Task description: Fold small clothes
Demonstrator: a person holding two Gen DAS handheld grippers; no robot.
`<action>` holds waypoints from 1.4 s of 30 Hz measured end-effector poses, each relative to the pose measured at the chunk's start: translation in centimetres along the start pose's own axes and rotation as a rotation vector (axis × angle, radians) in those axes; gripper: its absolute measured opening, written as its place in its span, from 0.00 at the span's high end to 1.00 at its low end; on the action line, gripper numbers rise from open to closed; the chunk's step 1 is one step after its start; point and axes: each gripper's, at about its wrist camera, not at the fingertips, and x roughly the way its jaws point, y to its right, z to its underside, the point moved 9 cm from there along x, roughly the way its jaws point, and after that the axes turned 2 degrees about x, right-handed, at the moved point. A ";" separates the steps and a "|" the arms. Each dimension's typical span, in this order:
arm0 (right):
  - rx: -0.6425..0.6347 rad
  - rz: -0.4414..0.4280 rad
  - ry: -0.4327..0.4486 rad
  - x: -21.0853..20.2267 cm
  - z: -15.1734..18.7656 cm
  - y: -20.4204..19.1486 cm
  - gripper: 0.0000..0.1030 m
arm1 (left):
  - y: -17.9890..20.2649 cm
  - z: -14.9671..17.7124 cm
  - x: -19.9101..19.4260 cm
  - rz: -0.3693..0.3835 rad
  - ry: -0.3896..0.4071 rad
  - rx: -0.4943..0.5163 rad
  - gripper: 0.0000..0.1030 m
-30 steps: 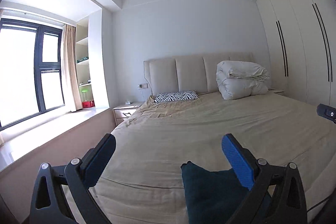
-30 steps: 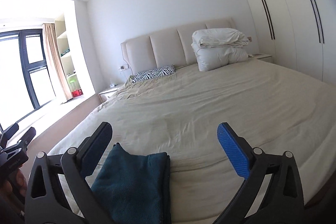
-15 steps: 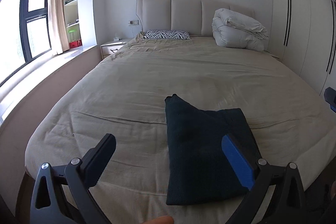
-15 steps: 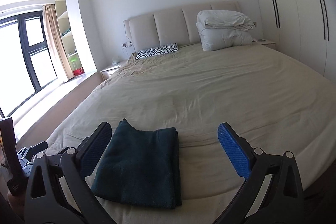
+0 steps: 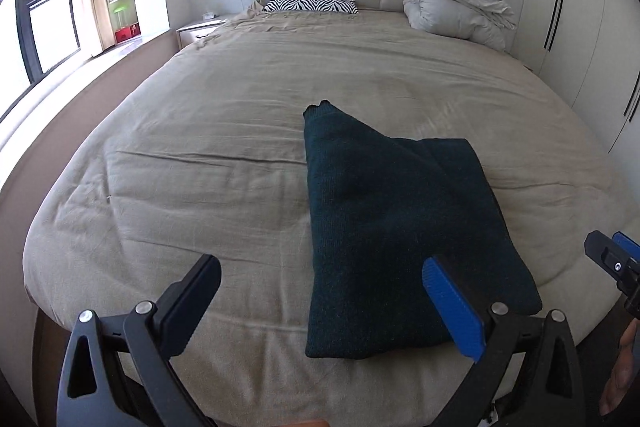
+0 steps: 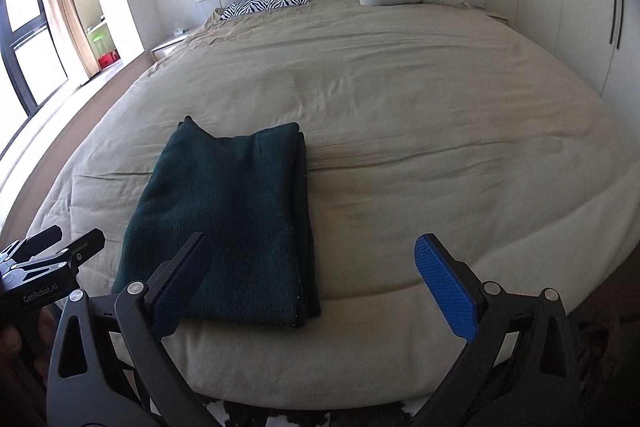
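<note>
A dark teal knitted garment [image 5: 392, 223] lies folded into a rough rectangle near the foot edge of the beige bed [image 5: 208, 131]; one far corner sticks up in a point. In the right wrist view the same garment [image 6: 228, 219] lies left of centre. My left gripper [image 5: 324, 291] is open, held above the bed's near edge with its right finger over the garment's near right corner, holding nothing. My right gripper [image 6: 312, 267] is open too, its left finger over the garment's near edge, its right finger over bare sheet.
A zebra-print pillow [image 5: 312, 4] and a rolled white duvet [image 5: 452, 7] lie by the padded headboard. White wardrobes [image 5: 568, 7] line the right wall; a nightstand [image 5: 198, 31] and window sill stand on the left. A hand [image 5: 624, 367] holds the right gripper.
Both grippers have tilted down and risen, so the whole garment and bed now show from above. The garment lies as it did; both grippers stay open.
</note>
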 end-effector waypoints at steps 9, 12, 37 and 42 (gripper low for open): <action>-0.031 0.009 -0.010 -0.3 0.0 -0.9 0.00 | -0.8 0.0 0.4 -0.012 -0.007 -0.014 0.00; -0.037 0.007 -0.013 -0.3 0.0 -1.1 0.00 | -0.9 0.1 0.5 -0.015 -0.008 -0.012 0.00; -0.054 0.023 -0.040 0.3 -0.1 -2.2 0.00 | -1.0 0.4 0.9 -0.024 -0.014 -0.006 0.00; -0.054 0.022 -0.041 0.3 -0.1 -2.2 0.00 | -1.1 0.4 0.9 -0.023 -0.014 -0.004 0.00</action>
